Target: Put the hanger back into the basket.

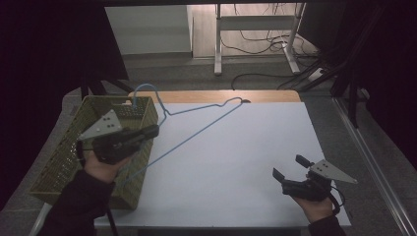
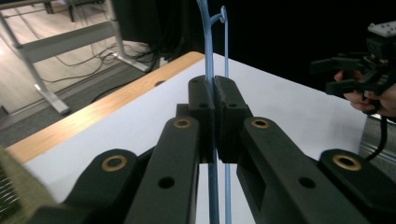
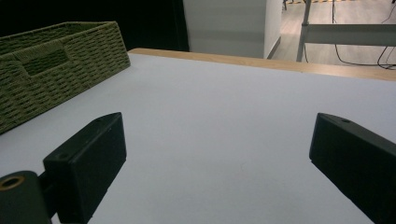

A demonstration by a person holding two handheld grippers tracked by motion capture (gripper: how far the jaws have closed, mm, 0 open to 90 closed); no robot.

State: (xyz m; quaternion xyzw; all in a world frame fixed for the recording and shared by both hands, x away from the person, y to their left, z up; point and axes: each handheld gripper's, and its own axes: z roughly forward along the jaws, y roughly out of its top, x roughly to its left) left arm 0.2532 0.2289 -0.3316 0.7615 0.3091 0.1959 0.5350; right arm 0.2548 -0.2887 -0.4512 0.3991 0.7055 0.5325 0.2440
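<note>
High view showed my left gripper (image 1: pixel 153 131) clamping the hanger (image 1: pixel 196 133) over the basket (image 1: pixel 64 152), my right gripper (image 1: pixel 291 167) gaping wide lower right.

No text, label, brand, number or sign can be read anywhere in these views, whether on the woven basket (image 1: pixel 64 162), the blue hanger (image 1: pixel 196 128) beside it, or the white table top (image 1: pixel 246 162) they rest on.
</note>
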